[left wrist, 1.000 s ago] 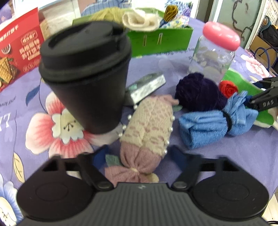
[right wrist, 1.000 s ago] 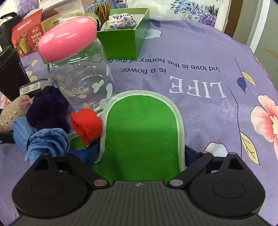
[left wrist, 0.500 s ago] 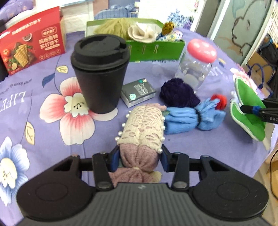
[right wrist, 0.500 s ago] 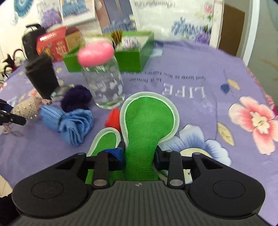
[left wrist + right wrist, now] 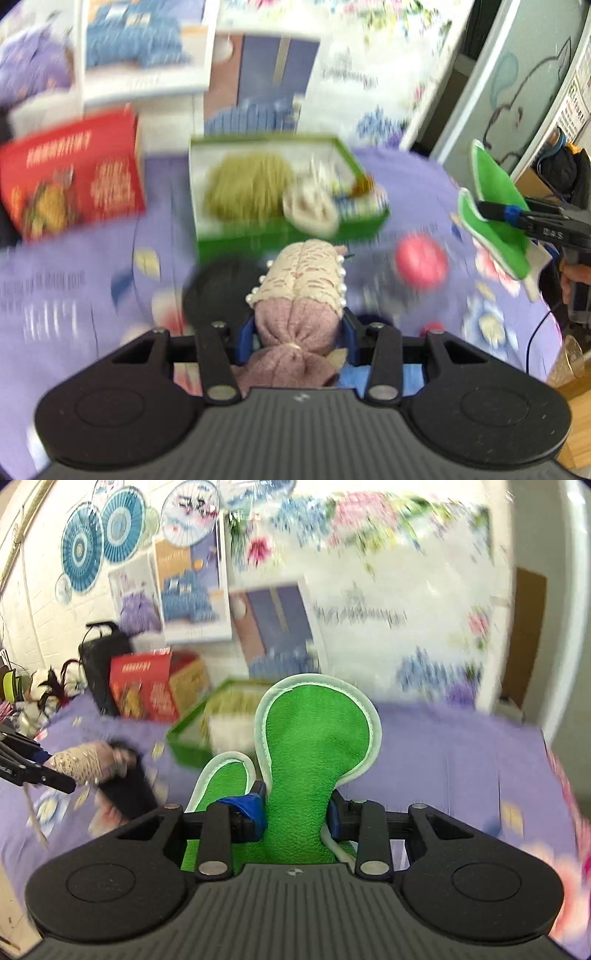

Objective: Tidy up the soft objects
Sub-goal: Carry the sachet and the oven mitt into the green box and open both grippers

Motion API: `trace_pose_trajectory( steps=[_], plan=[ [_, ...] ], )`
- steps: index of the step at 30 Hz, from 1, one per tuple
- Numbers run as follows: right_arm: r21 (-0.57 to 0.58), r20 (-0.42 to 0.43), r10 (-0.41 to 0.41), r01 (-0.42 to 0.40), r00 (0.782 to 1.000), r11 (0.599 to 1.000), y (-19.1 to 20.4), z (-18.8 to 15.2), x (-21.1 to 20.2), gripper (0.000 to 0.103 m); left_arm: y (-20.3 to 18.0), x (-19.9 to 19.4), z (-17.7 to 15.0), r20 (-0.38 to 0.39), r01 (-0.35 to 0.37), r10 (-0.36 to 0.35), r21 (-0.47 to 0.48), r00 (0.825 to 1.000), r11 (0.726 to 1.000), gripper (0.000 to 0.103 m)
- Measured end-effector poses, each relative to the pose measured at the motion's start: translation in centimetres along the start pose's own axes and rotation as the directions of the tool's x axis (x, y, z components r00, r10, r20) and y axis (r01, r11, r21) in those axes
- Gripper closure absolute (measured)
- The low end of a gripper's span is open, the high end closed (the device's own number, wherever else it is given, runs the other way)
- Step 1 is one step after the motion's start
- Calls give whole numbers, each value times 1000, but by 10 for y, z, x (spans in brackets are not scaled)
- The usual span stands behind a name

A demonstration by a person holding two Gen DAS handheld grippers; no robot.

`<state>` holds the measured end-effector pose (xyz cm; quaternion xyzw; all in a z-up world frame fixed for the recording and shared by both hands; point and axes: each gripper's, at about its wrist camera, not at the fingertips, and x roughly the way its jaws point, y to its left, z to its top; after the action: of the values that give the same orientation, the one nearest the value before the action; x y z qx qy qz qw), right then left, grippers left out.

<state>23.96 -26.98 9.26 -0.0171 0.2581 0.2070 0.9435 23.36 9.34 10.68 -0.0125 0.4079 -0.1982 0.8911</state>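
Now | left gripper [image 5: 297, 334] clamps pink sock roll [image 5: 301, 291] | right gripper [image 5: 297, 812] clamps green mitt [image 5: 314, 738]

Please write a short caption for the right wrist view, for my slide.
Right claw shut on a green felt piece, held above the purple tablecloth, green box behind.

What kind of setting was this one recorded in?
Probably a home-style room set up for recording: a table under a purple floral tablecloth, bedding posters and blue paper fans on a white brick wall, and a green box of soft items.
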Motion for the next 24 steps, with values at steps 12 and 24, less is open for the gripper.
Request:
trace_pose_trajectory(
  steps=[12, 24],
  plan=[
    [-39, -113, 80, -85, 990, 996, -12, 81, 181, 86, 41, 106, 159, 45, -50, 48, 47, 998, 998, 59],
    [-127, -184, 31, -55, 982, 990, 8, 73, 235, 61, 46, 167, 151, 8, -197, 198, 166, 980, 966, 20]
  ],
)
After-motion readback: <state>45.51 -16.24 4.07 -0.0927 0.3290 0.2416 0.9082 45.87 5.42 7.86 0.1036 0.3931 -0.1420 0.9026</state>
